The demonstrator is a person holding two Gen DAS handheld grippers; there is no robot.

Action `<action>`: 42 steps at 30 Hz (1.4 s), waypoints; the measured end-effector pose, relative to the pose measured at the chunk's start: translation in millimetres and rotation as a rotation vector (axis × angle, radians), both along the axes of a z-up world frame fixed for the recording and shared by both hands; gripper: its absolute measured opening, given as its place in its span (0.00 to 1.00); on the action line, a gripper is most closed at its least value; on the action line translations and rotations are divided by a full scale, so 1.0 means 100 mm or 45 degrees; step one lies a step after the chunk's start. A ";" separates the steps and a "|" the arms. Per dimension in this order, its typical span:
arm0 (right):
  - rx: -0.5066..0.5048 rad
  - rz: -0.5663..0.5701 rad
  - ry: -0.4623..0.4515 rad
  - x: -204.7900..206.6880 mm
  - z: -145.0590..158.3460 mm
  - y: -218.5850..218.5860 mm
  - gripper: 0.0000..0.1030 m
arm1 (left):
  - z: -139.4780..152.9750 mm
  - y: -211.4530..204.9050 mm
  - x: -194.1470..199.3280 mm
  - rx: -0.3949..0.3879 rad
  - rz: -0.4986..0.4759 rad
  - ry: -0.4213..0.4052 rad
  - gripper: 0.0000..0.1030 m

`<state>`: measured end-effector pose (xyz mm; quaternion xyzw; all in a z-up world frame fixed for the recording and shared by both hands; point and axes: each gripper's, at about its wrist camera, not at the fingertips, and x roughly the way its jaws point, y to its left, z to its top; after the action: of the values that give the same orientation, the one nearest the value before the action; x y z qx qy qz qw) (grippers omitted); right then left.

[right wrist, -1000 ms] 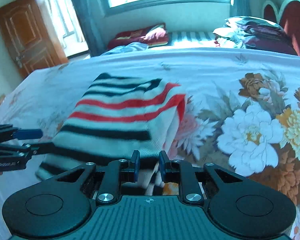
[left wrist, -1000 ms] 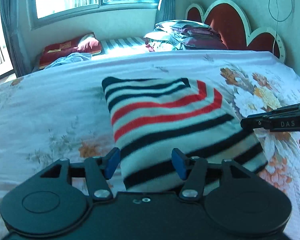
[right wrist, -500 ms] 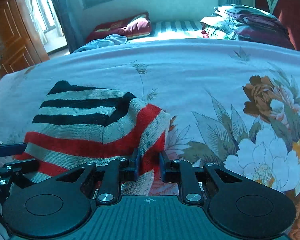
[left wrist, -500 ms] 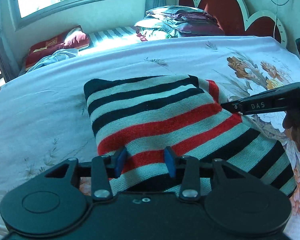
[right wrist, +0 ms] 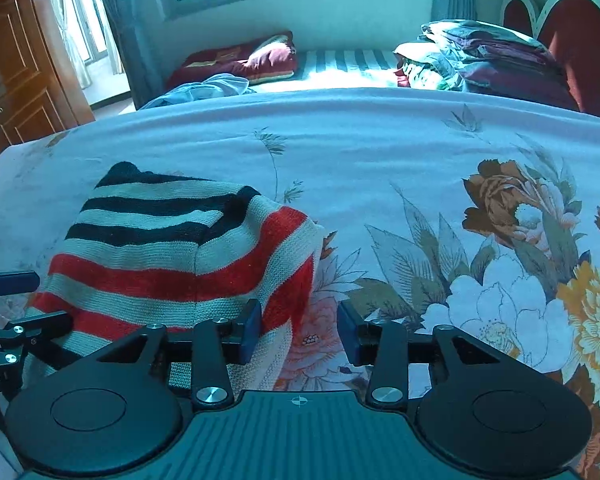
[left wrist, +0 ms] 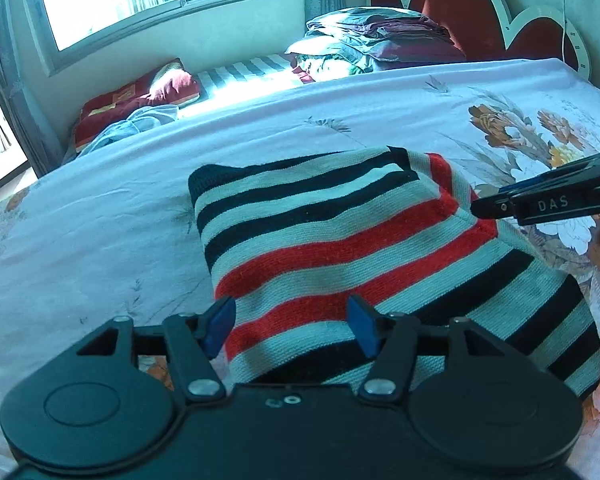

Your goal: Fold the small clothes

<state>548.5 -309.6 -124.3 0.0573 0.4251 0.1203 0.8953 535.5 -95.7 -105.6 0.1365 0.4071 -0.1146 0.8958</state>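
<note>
Your left gripper (left wrist: 292, 326) is opening, its blue pads apart over the folded striped sweater (left wrist: 360, 248), gripping nothing. Your right gripper (right wrist: 299, 330) is opening too, the sweater's right edge just inside its left pad. The sweater lies on the floral bedsheet (right wrist: 380, 152), at ten o'clock from the right gripper.

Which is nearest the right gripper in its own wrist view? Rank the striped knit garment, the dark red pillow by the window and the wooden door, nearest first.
From the right gripper, whose jaws are opening:
1. Striped knit garment, just ahead on the left, its edge by the left pad.
2. Dark red pillow, far across the bed, below the window.
3. Wooden door, far left; too close to call against the pillow.
</note>
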 end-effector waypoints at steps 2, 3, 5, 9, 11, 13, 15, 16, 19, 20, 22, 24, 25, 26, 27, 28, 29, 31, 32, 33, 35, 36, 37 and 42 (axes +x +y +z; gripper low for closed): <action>0.047 0.017 -0.069 -0.12 0.14 -0.04 0.40 | 0.06 0.00 -0.08 0.008 -0.012 -0.014 0.68; 0.080 0.034 -0.091 -0.18 0.21 -0.06 0.40 | 0.07 0.00 -0.13 0.016 -0.017 -0.022 0.69; 0.147 0.084 -0.105 -0.31 0.30 -0.05 0.40 | 0.08 0.02 -0.24 0.011 -0.016 -0.021 0.69; 0.122 0.140 0.015 -0.39 0.16 0.09 0.40 | 0.01 0.09 -0.31 -0.030 0.015 0.013 0.70; 0.065 0.124 0.046 -0.40 -0.01 0.12 0.40 | -0.02 0.10 -0.27 -0.042 0.034 0.032 0.74; 0.136 0.079 0.067 -0.40 -0.02 0.06 0.40 | 0.00 0.10 -0.26 -0.039 0.055 0.036 0.76; 0.208 0.044 0.062 -0.43 0.05 -0.03 0.40 | 0.06 0.12 -0.29 -0.054 0.065 0.017 0.79; 0.252 0.023 0.031 -0.47 0.11 -0.11 0.40 | 0.08 0.15 -0.32 -0.069 0.069 0.003 0.85; 0.384 -0.004 0.056 -0.53 0.11 -0.33 0.41 | 0.06 0.30 -0.35 -0.168 0.106 0.027 0.97; 0.441 0.006 0.087 -0.52 0.07 -0.39 0.41 | 0.03 0.35 -0.34 -0.193 0.125 0.054 0.96; 0.516 0.019 0.141 -0.49 0.00 -0.46 0.41 | -0.02 0.47 -0.30 -0.290 0.156 0.106 0.93; 0.582 0.023 0.178 -0.48 -0.08 -0.50 0.46 | -0.08 0.60 -0.27 -0.430 0.198 0.160 0.87; 0.612 0.019 0.196 -0.46 -0.12 -0.52 0.64 | -0.11 0.66 -0.25 -0.496 0.225 0.181 0.86; 0.647 0.011 0.196 -0.46 -0.16 -0.54 0.72 | -0.14 0.71 -0.22 -0.547 0.247 0.200 0.85; 0.672 0.004 0.191 -0.46 -0.19 -0.56 0.78 | -0.19 0.75 -0.20 -0.590 0.263 0.227 0.86; 0.690 0.007 0.206 -0.45 -0.22 -0.57 0.78 | -0.23 0.78 -0.17 -0.623 0.272 0.248 0.87; 0.714 0.010 0.228 -0.43 -0.27 -0.58 0.78 | -0.28 0.81 -0.15 -0.667 0.280 0.273 0.88; 0.740 0.009 0.241 -0.40 -0.32 -0.59 0.77 | -0.35 0.87 -0.11 -0.739 0.296 0.314 0.89; 0.756 0.014 0.242 -0.38 -0.34 -0.60 0.77 | -0.39 0.91 -0.09 -0.777 0.306 0.333 0.90; 0.774 0.020 0.244 -0.37 -0.35 -0.62 0.77 | -0.42 0.93 -0.07 -0.798 0.310 0.342 0.90; 0.795 0.054 0.250 -0.32 -0.36 -0.61 0.77 | -0.44 0.94 -0.04 -0.816 0.307 0.340 0.89; 0.800 0.077 0.249 -0.30 -0.35 -0.60 0.77 | -0.45 0.93 -0.02 -0.813 0.303 0.338 0.88; 0.805 0.102 0.254 -0.26 -0.36 -0.58 0.77 | -0.45 0.91 0.00 -0.806 0.297 0.335 0.88; 0.722 0.196 0.256 -0.16 -0.34 -0.37 0.77 | -0.43 0.81 0.11 -0.785 0.252 0.347 0.75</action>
<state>532.3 -346.6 -158.5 0.2839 0.4641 0.2951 0.7854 546.4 -14.7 -148.9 -0.1971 0.4804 -0.1620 0.8391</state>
